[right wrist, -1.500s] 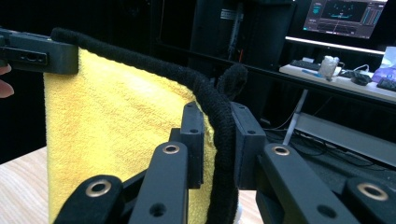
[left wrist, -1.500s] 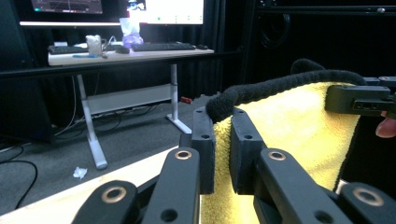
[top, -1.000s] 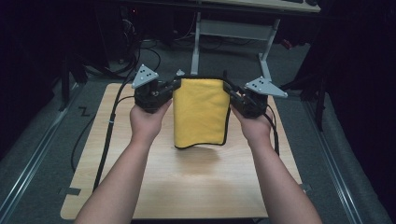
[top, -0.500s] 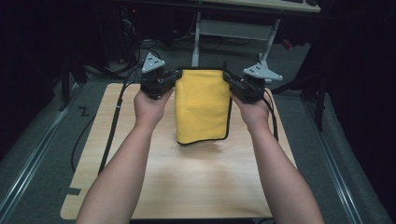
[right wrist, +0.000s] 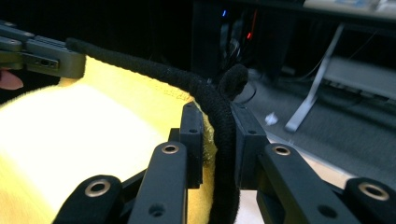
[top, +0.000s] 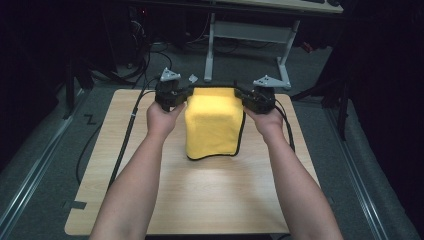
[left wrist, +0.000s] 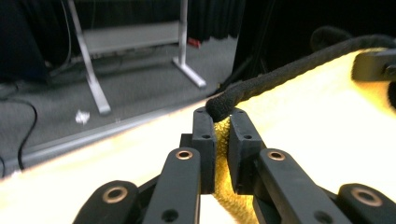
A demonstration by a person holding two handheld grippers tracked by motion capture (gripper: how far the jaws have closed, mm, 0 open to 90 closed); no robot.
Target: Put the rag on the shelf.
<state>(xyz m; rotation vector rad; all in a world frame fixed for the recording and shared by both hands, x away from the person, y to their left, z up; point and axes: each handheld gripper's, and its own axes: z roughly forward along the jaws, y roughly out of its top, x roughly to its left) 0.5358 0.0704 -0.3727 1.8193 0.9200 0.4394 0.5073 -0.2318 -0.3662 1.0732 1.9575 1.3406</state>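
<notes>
Pale wooden table [top: 200,200], rectangular with rounded corners, smooth laminate grain, set on grey carpeted floor [top: 45,165]; a white metal desk frame [top: 250,35] stands beyond it. Over the far half of the table hangs a yellow terry cloth with thick black corded edging [top: 214,125], folded double, soft and nubbly, its lower edge resting on the tabletop and its top edge stretched level between the two grippers. Bare forearms come in from the bottom of the high view. Left gripper [top: 176,96], black hard plastic with a grey three-cornered plate on top, sits at the cloth's upper left corner; in the left gripper view [left wrist: 223,135] its flat ribbed pads are closed on that corner, yellow pile bunched between them and the black corded hem [left wrist: 280,74] curling over the tips. The jaws have just been closing a little further on the cloth. Right gripper [top: 252,100], same build, holds the upper right corner; in the right gripper view [right wrist: 219,140] its pads clamp the rope-like hem and a fold of yellow pile, the hem looping up past the tips. Black cables [top: 131,120] trail across the table.
</notes>
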